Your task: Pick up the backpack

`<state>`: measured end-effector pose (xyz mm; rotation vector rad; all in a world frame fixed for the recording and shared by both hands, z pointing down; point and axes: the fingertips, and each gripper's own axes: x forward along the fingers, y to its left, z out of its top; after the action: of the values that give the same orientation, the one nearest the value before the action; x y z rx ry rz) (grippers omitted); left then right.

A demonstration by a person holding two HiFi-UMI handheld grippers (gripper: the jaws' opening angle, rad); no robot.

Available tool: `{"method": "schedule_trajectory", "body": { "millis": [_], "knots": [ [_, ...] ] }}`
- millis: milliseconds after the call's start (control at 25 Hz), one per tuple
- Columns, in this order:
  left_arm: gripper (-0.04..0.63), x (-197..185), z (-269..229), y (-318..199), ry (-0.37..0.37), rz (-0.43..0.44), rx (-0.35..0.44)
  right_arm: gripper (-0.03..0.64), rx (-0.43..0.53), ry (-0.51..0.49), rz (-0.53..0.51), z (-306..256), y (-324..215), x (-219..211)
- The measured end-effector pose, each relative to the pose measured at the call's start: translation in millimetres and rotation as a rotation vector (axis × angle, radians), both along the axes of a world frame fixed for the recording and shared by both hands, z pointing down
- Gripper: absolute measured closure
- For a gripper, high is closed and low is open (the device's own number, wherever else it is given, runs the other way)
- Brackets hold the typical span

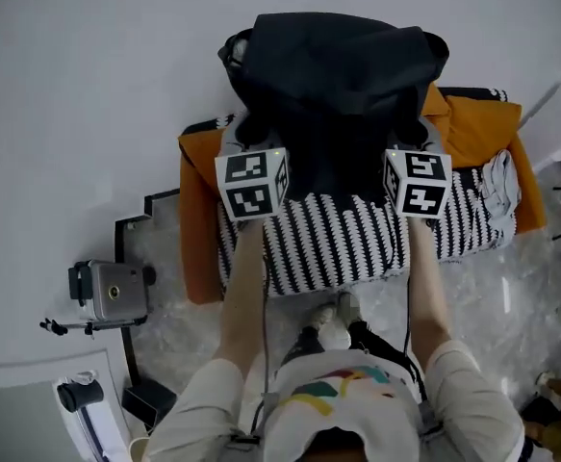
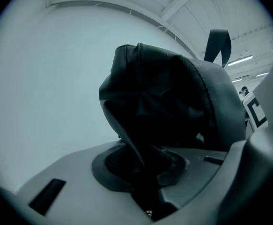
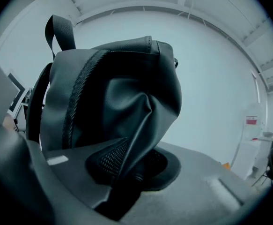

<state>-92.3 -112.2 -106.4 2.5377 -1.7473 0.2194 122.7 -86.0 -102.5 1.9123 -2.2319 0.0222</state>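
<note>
The black backpack (image 1: pixel 333 85) hangs in the air between my two grippers, lifted clear of the striped bench below. My left gripper (image 1: pixel 256 142) is shut on a fold of the backpack's fabric (image 2: pixel 141 153) at its left side. My right gripper (image 1: pixel 410 141) is shut on a fold of the fabric (image 3: pixel 131 158) at its right side. In the left gripper view the backpack (image 2: pixel 164 102) fills the middle, its top handle loop (image 2: pixel 219 43) standing up. From the right gripper view the backpack (image 3: pixel 113 93) shows a zipper line and the same loop (image 3: pixel 59 32).
Under the bag stands a bench with a black-and-white striped cover (image 1: pixel 347 239) over an orange cloth (image 1: pixel 198 219). A camera on a stand (image 1: pixel 109 292) sits at the left on the speckled floor. The person's legs and shoes (image 1: pixel 336 330) are below the bench.
</note>
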Motion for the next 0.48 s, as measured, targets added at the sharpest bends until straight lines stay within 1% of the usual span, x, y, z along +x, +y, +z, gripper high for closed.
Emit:
{"method": "schedule_trajectory", "body": {
  "millis": [160, 280, 480],
  "knots": [
    [0.520, -10.1, -48.9, 43.0, 0.016, 0.005, 0.077, 0.538, 0.056, 0.018, -0.012, -48.3, 41.8, -11.4],
    [0.520, -16.1, -69.4, 79.0, 0.023, 0.002, 0.118, 0.538, 0.091, 0.024, -0.027, -69.5, 75.4, -19.0],
    [0.520, -21.9, -83.9, 126.9, 0.056, -0.034, 0.134, 0.538, 0.150, 0.008, -0.046, -83.2, 122.1, -24.4]
  ]
}}
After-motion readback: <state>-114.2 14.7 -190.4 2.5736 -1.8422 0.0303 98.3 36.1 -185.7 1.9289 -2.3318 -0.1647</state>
